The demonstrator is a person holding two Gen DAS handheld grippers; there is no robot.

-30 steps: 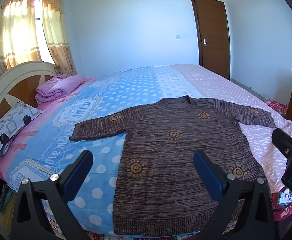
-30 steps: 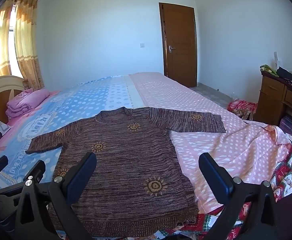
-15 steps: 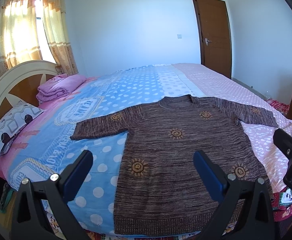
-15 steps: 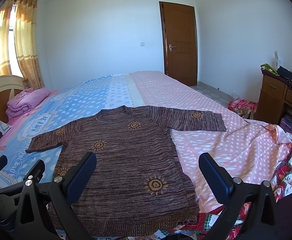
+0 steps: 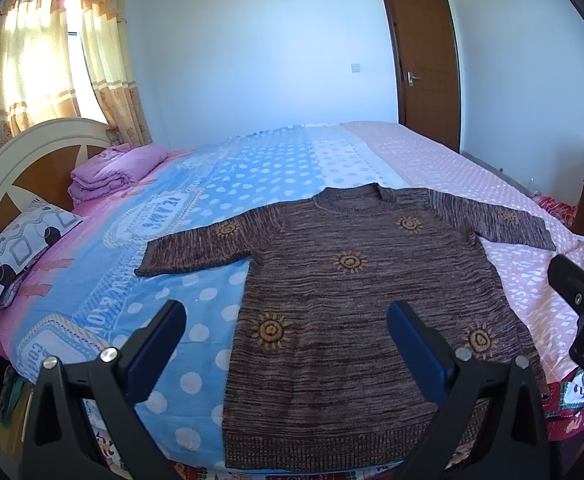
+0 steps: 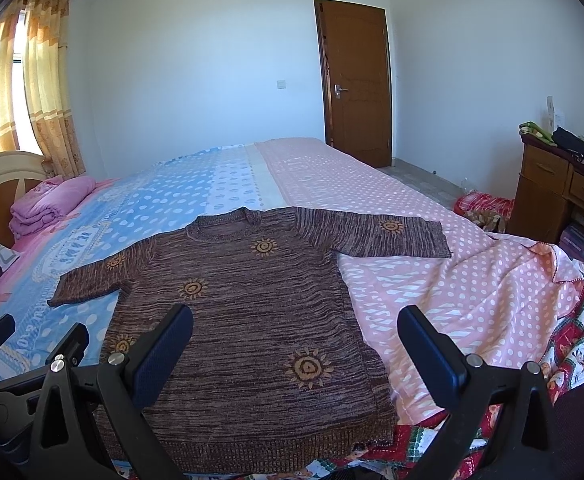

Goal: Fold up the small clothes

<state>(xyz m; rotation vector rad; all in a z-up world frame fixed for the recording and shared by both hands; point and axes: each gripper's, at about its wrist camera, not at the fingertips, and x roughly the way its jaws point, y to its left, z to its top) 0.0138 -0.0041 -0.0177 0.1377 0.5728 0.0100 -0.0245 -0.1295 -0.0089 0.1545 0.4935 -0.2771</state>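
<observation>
A brown knitted sweater (image 5: 356, 296) with orange sun motifs lies flat on the bed, front up, both short sleeves spread out, hem toward me. In the right wrist view the same sweater (image 6: 252, 312) fills the middle. My left gripper (image 5: 288, 336) hovers open above the hem's left part, nothing between its blue pads. My right gripper (image 6: 296, 344) is open too, held over the hem's right part. Neither touches the cloth. The right gripper's body shows at the left wrist view's right edge.
The bed (image 5: 228, 184) has a blue dotted cover on the left and a pink dotted cover (image 6: 432, 264) on the right. A folded pink blanket (image 5: 112, 172) and a pillow (image 5: 20, 248) lie by the headboard. A wooden dresser (image 6: 560, 188) stands right, a shut door (image 6: 356, 84) behind.
Both grippers have drifted slightly, so the sweater sits a little lower and nearer in each view. The sweater itself has not moved and both grippers stay open.
</observation>
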